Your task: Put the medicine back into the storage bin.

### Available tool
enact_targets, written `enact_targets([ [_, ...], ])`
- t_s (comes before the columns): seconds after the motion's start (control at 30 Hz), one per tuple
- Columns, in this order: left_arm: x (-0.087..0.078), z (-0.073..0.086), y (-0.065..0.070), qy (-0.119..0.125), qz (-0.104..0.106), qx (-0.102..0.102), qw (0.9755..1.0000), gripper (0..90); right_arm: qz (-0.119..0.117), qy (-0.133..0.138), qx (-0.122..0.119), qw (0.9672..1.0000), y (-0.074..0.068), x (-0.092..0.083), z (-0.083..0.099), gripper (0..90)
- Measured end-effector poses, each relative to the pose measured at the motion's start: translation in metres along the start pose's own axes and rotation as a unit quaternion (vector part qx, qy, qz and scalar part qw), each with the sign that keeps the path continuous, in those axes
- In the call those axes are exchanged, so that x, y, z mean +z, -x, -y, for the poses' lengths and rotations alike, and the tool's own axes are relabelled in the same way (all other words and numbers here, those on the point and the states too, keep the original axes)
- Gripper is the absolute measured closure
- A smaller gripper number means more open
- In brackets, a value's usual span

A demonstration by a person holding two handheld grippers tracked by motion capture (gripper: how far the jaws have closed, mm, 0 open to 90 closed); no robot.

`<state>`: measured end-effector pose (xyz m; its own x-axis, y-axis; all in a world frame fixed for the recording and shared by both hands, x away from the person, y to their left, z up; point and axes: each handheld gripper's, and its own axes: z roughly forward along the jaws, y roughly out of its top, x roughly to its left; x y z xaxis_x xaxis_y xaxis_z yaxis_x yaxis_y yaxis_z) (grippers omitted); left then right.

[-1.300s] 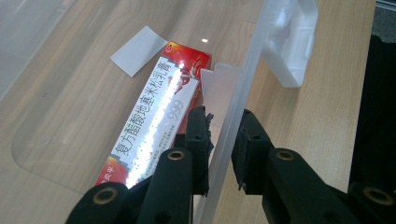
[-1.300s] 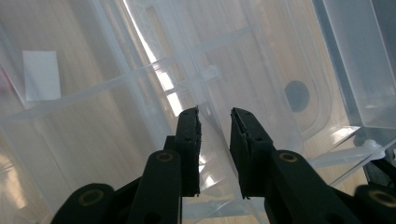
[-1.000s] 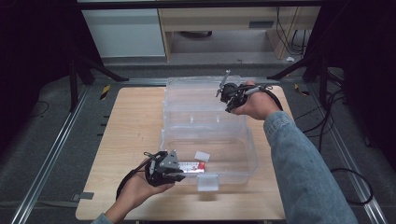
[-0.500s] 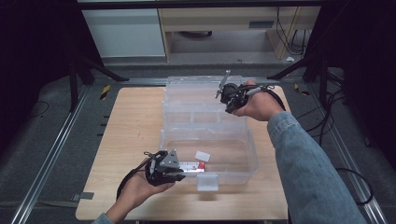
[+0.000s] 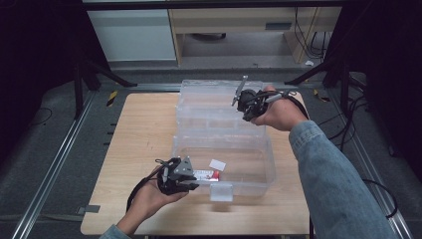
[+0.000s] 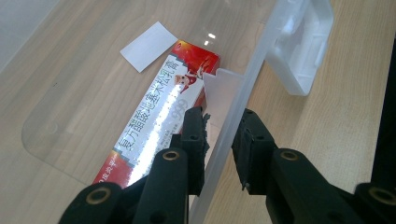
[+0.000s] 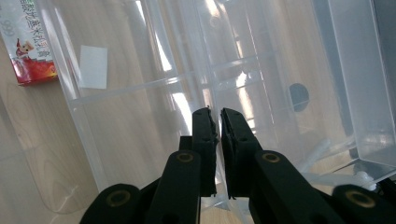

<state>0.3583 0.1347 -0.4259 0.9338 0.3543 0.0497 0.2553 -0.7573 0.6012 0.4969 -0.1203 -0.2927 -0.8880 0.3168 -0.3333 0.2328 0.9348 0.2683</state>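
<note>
Two grippers clamping one clear plastic box (image 5: 226, 149) mid-tabletop: left gripper (image 6: 219, 135) pinching its front wall near the front edge; right gripper (image 7: 218, 122) clenching its raised lid (image 7: 280, 70) toward the back edge.

The red box (image 7: 29, 44) is cut off by the frame's top-left edge.

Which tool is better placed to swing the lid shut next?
Right, probably. The right tool pinches the open lid at the far side; the left tool clamps the box's near wall, steadying it.
</note>
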Motion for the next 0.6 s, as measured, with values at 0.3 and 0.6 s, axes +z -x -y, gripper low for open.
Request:
enact_targets([
  [0.3,0.001,-0.001,-0.001,0.000,0.000,0.000,1.0000,74.0,-0.001,0.010,-0.003,0.9999,-0.005,-0.006,0.003,85.6],
  [0.6,0.001,-0.002,-0.001,-0.003,0.000,0.001,1.0000,73.7,-0.002,0.027,-0.008,0.9996,-0.015,-0.016,0.008,86.3],
])
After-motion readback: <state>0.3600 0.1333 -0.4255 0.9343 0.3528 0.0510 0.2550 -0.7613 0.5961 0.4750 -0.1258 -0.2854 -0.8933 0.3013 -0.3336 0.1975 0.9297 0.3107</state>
